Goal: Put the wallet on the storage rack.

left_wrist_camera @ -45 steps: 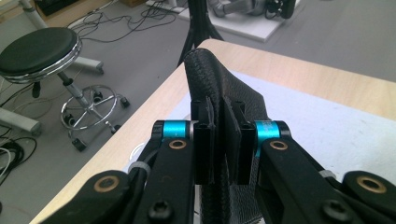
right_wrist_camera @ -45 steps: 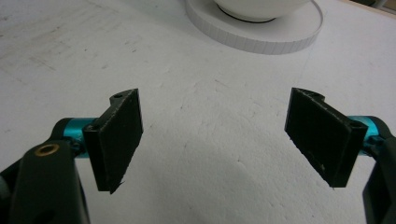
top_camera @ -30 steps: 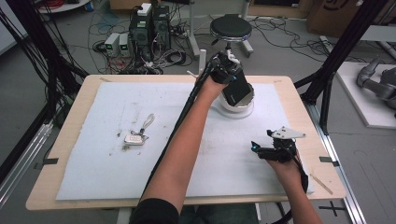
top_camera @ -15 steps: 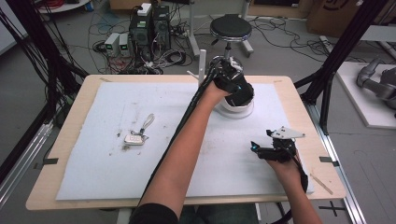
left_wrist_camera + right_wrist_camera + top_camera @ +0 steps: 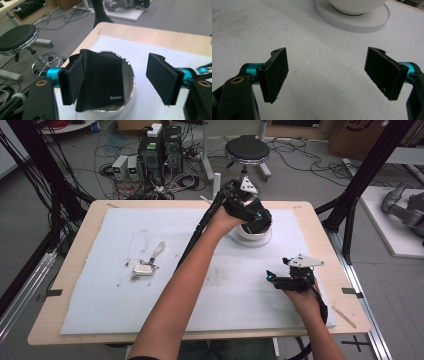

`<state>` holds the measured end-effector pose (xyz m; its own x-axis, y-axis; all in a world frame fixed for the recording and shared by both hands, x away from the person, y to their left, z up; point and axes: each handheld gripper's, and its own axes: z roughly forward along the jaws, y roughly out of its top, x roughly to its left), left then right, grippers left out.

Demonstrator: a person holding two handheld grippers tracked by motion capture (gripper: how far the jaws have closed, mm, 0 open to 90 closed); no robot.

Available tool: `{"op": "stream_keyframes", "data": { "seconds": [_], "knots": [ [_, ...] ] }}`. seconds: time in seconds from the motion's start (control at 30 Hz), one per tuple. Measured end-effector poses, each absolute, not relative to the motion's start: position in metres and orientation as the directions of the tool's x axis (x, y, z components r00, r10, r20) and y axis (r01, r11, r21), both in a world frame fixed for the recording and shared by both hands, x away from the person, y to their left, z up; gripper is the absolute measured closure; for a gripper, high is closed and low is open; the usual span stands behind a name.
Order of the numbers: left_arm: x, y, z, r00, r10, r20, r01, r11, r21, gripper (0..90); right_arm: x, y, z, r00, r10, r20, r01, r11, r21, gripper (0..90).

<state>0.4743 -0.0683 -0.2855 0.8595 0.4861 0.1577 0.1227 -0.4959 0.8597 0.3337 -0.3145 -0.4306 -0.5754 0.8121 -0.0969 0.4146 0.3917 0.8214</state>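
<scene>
L gripper (image 5: 257, 217) is over the white bowl (image 5: 254, 234) at the far-right part of the desk (image 5: 320, 227), forearm stretched across the white mat (image 5: 100, 285). In the left gripper view its fingers (image 5: 160, 75) stand wide apart & have just been opening. A black wallet (image 5: 102, 80) stands on edge inside the bowl (image 5: 130, 82), tilted, leaning on the rim. The wallet's left edge sits right by the left-hand finger; can't tell if they touch, prob. not gripped since the other finger is well clear of it. Small light logo shows near the wallet's lower right corner. The bowl has a shiny metal-looking rim & sits on a flat white ribbed disc (image 5: 265, 241).

R gripper (image 5: 285, 281) is low over the mat near the desk's right front, well apart from the bowl. Its fingers (image 5: 274, 72) are wide, nothing btwn them, just bare mat below. The right gripper view shows the disc (image 5: 352, 22) & the bowl's underside (image 5: 357, 6) farther ahead.

On the left part of the mat lies a small white key-fob-like thing w/ a loop strap (image 5: 147, 265), far from both grippers. Off the desk: a round black stool (image 5: 246, 150) & computer boxes w/ cables (image 5: 160, 150) on the floor.
</scene>
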Motion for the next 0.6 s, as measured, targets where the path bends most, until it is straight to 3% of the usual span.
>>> {"op": "stream_keyframes", "data": {
  "seconds": [0.6],
  "knots": [
    [0.414,0.014,-0.303,0.866,0.484,0.124,0.141,-0.475,0.868,23.2,0.338,-0.311,-0.430,-0.567,0.819,-0.088,0.419,0.378,0.825,19.5]
  ]
}}
